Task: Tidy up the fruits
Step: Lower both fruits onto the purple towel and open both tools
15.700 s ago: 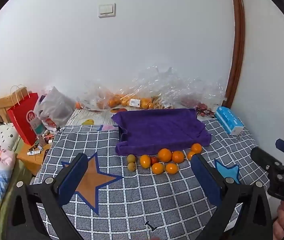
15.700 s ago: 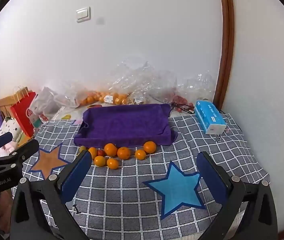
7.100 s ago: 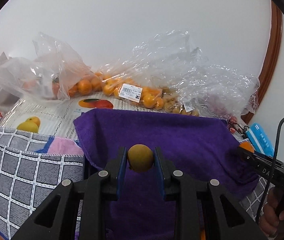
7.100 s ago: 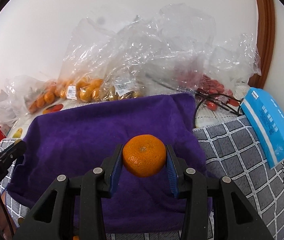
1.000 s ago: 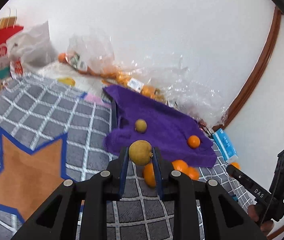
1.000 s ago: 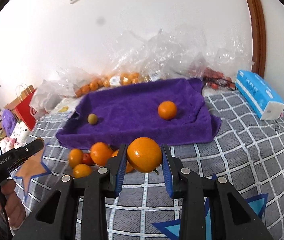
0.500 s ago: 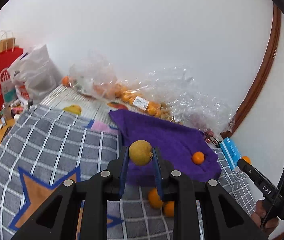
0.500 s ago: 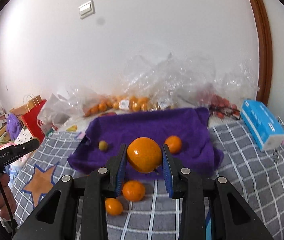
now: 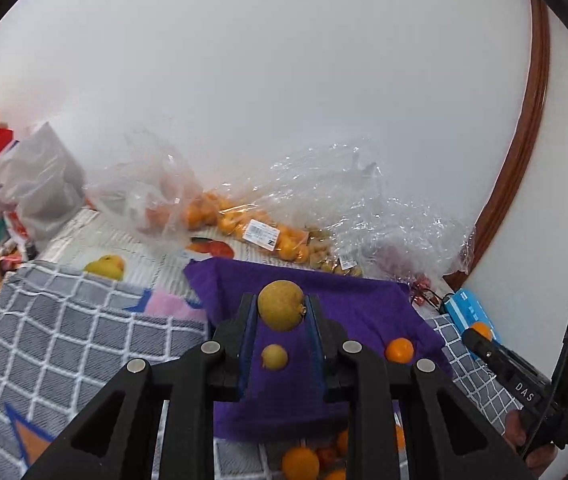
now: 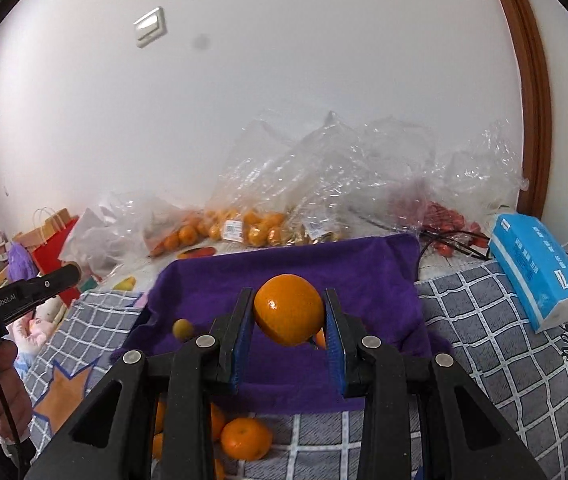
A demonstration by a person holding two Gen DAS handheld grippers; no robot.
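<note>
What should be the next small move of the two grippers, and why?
Probably carry both forward over the purple towel and lower. The left gripper grips a yellow-brown fruit, the right gripper an orange; one of each already lies there.

Two fruits (image 9: 274,356) on the towel (image 9: 364,312); loose oranges (image 10: 245,444) before it, bags (image 10: 324,184) behind.

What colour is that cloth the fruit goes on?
Purple cloth, clearest in the right wrist view.
</note>
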